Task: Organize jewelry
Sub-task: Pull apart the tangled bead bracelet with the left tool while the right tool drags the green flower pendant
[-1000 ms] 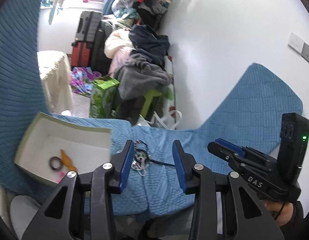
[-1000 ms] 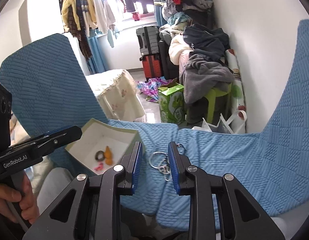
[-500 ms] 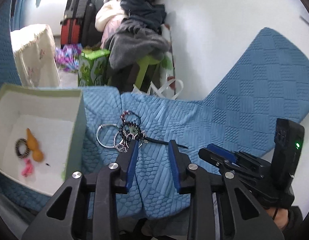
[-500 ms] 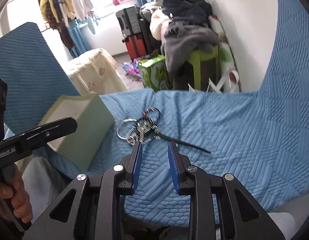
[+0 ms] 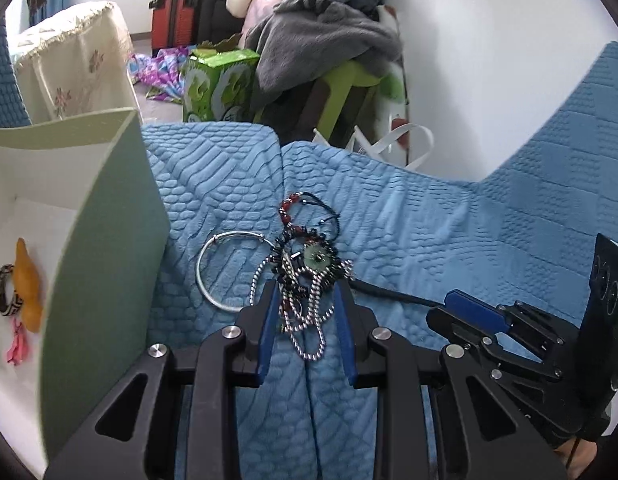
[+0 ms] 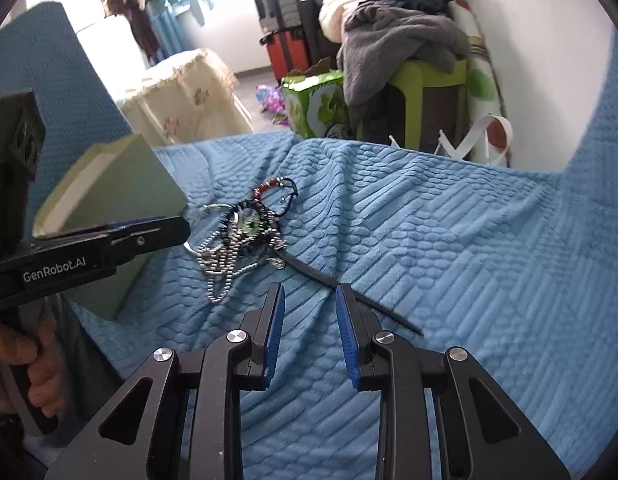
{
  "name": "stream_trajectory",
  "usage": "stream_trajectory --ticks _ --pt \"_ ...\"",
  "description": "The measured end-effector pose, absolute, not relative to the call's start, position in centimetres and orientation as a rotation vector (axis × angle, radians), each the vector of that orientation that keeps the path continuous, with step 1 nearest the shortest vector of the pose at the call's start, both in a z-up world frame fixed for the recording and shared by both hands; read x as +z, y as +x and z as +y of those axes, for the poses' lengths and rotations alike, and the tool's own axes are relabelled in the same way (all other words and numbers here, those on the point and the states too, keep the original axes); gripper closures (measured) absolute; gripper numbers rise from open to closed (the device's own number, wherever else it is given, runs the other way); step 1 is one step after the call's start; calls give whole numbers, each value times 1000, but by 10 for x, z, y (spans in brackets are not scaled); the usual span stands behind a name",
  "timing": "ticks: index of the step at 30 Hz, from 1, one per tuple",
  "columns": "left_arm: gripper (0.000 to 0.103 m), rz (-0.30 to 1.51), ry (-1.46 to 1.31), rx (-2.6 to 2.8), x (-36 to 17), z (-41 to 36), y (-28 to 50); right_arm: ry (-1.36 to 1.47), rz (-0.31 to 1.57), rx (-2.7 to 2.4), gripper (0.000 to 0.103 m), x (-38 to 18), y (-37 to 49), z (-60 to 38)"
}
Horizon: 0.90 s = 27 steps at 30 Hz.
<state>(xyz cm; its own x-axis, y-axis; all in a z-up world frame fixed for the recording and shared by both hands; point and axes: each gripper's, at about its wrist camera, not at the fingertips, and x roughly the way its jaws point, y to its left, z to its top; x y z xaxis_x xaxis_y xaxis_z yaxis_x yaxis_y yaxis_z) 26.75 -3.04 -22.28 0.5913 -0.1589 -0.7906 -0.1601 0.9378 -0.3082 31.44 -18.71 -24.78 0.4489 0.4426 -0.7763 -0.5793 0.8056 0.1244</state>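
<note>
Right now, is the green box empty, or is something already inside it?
Not empty. In the left wrist view the green box holds an orange piece, a dark patterned ring and a small pink item.

A tangled heap of jewelry — silver bangle, bead chains, red beads — lies on blue cloth beside a green box

"GenRobot.AI" is printed on the left claw.

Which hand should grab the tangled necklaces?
Probably the left gripper: the jewelry pile lies between its open fingers. The right gripper sits off to the side, by the black cord.
</note>
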Motion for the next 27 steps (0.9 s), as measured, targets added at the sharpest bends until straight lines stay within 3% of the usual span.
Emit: stream_trajectory --ticks 13,21,27 --pt "76 1010 -261 99 -248 -33 310 -292 884 719 78 -262 328 -160" --pt "90 1043 -236 73 -256 -35 320 -329 910 734 78 -272 333 -150" --pt "94 1029 -233 67 -256 -37 319 -384 921 726 78 -280 332 -143"
